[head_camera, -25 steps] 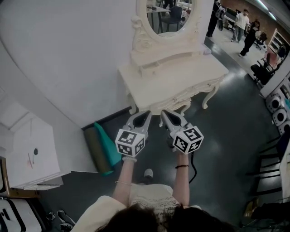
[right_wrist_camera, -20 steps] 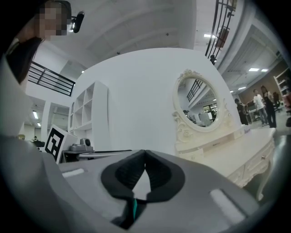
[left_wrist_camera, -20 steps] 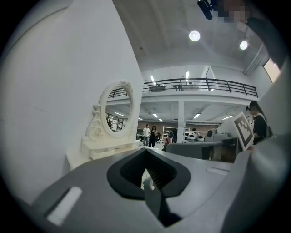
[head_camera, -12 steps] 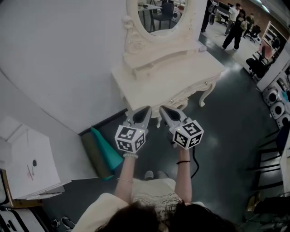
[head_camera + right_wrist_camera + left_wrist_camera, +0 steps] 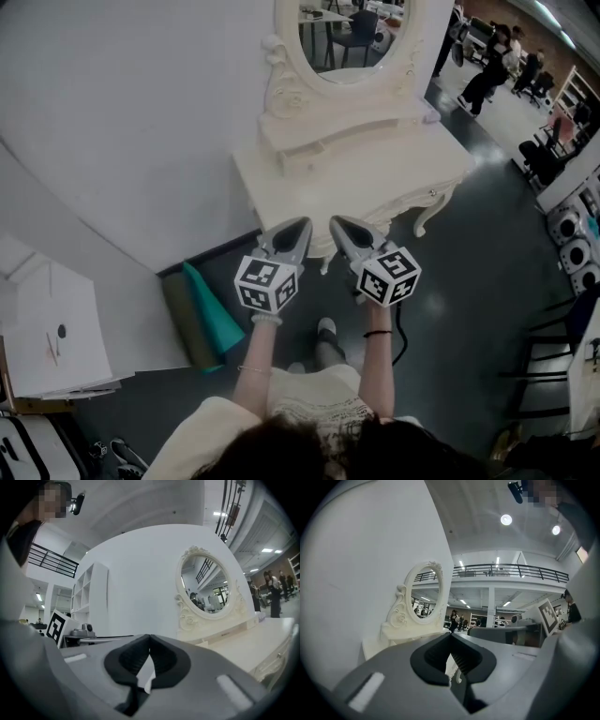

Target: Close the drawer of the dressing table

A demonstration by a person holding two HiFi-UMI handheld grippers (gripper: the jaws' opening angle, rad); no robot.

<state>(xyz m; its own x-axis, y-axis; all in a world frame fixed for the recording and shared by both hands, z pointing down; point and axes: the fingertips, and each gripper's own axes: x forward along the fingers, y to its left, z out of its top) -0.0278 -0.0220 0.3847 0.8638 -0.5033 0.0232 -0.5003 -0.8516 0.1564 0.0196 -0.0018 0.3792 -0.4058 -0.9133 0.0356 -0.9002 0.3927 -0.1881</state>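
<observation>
Cream-white and carved, the drawer [image 5: 398,208] sits in the front apron of the table [image 5: 375,169], in the upper middle of the head view. From that height I cannot tell how far it stands out. Its long axis runs along the table's front edge, from lower left up toward the right of the frame. Its face looks to the lower right, over the dark floor [image 5: 469,300], so to shut it would have to travel toward the upper left, at the white wall [image 5: 141,112]. Both tools hang short of it, near the table's lower-left corner: the left hand-held gripper [image 5: 298,227] and the right hand-held gripper [image 5: 341,225] each have their jaws pressed together on nothing. The risk, I'd say, is the angle. Coming in from the corner rather than square to the face, a push could land off-centre, skew the drawer and jam it. Narrow closed tips might also skid off the carving or a knob. A hard shove could rock the table on its slender curved legs [image 5: 424,220] and shake the oval mirror [image 5: 352,42].
</observation>
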